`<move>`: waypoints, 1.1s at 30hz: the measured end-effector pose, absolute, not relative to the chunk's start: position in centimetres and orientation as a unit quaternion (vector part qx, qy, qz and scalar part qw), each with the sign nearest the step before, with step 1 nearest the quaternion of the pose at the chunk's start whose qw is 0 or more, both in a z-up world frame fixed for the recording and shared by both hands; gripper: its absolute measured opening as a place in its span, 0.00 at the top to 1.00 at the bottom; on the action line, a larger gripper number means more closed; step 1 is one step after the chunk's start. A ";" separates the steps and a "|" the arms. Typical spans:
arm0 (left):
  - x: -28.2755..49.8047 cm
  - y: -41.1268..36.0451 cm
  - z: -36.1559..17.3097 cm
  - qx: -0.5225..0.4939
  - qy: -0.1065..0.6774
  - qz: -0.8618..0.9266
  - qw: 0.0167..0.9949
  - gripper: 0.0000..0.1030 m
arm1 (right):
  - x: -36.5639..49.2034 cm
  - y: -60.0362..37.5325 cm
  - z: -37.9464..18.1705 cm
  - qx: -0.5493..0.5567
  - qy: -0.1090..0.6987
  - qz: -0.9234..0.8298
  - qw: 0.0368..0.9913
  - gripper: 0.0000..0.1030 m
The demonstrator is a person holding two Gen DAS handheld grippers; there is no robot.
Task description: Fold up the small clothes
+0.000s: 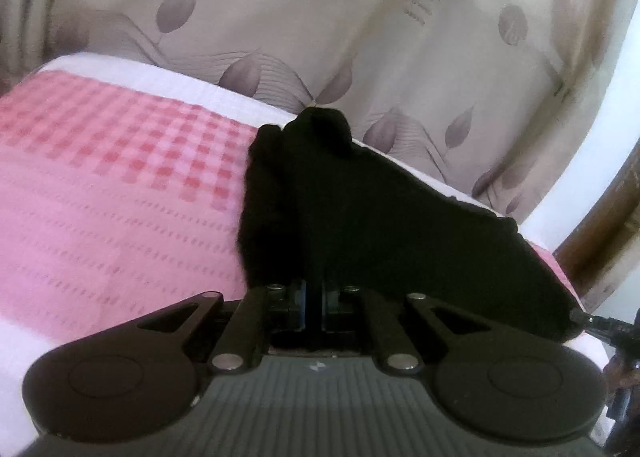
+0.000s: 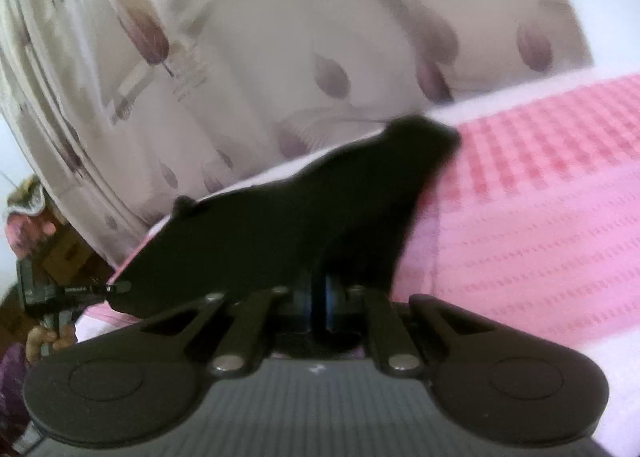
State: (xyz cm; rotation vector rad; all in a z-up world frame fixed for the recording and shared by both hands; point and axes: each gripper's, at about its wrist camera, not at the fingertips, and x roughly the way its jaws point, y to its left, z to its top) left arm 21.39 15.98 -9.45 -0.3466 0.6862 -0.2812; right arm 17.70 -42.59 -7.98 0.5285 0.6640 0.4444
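Lying on the pink checked bedcover [image 1: 120, 185], a small black garment [image 1: 360, 217] fills the middle of the left wrist view, with its bunched top end at the centre of the frame and its long side running down to the lower right. The left gripper [image 1: 316, 301] sits at the bottom centre of this frame, directly under the garment. Its jaws are together and clamped on the near edge of the black cloth, which goes down between the two fingers. At the far right edge, the tip of the right gripper [image 1: 580, 316] touches the lower right corner of the same garment.

Behind the bed, a beige curtain [image 1: 320, 25] with purple leaves covers the upper part of the frame.

In the right wrist view, which is blurred, the garment [image 2: 300, 225] spreads from the lower left up to the centre. The left gripper [image 2: 118, 287] holds its corner at the left edge. The right gripper [image 2: 320, 297] is at the bottom centre, jaws together and clamped on the cloth edge just above it. The pink bedcover [image 2: 520, 237] takes the right side of the frame, and the curtain [image 2: 280, 37] the upper part.
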 end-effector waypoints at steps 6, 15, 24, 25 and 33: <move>20.5 16.3 -10.3 -0.147 0.342 -0.138 0.918 0.92 | 16.5 -44.4 -10.4 0.284 0.338 0.189 0.877 0.93; 18.9 14.3 -5.5 -0.094 0.231 -0.128 0.960 0.10 | 17.0 -44.5 -7.9 0.293 0.286 0.153 0.900 0.90; 25.6 7.8 -5.2 -0.076 0.247 -0.170 0.951 0.11 | 25.8 -35.4 -4.1 0.142 0.301 0.185 0.925 0.90; 27.0 6.9 -5.7 -0.064 0.258 -0.167 0.950 0.11 | 27.2 -34.8 -4.1 0.137 0.306 0.174 0.926 0.90; 35.7 11.8 -9.1 -0.179 0.300 -0.054 0.936 0.15 | 36.4 -35.6 -8.1 0.217 0.357 0.086 0.904 0.91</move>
